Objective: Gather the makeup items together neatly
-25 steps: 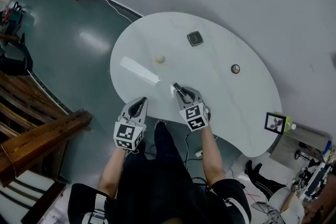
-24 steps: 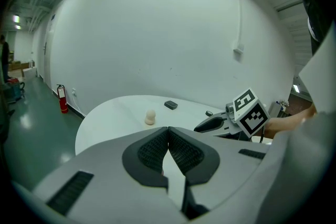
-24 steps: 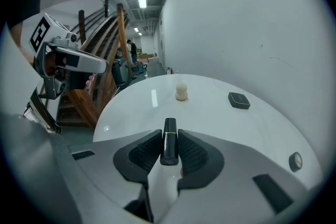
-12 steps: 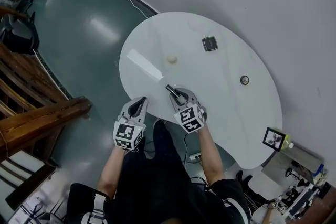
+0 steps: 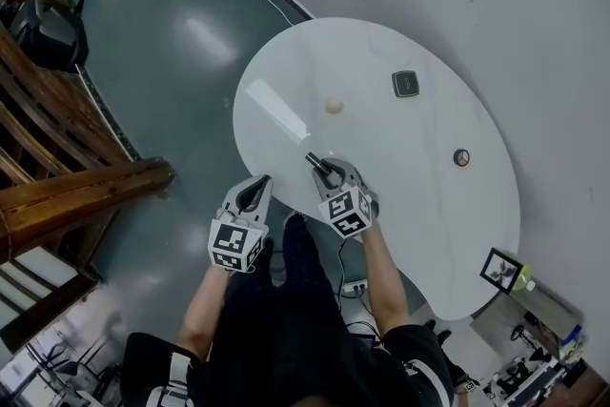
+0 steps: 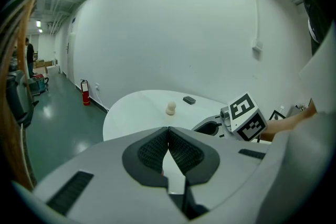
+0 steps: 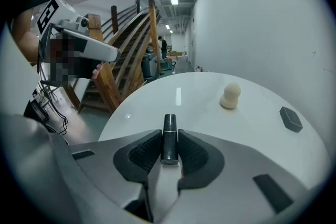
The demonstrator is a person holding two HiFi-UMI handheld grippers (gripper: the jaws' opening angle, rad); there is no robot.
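Right gripper (image 7: 169, 136): clenched on black lipstick (image 7: 169, 123), held over table's (image 5: 419, 176) near edge.
Left gripper (image 6: 168, 132): closed, nothing gripped.

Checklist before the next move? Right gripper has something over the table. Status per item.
1. Grip: right gripper clamps the black lipstick, which pokes out past the tips. Ok.
2. Left gripper shut with nothing in it. Ok.
3. Sponge in view ahead of the lipstick. Ok.
4. Bare table beside the sponge for a set-down. Ok.
5. Items gathered: compact and round item lie apart from the sponge. Not ok.
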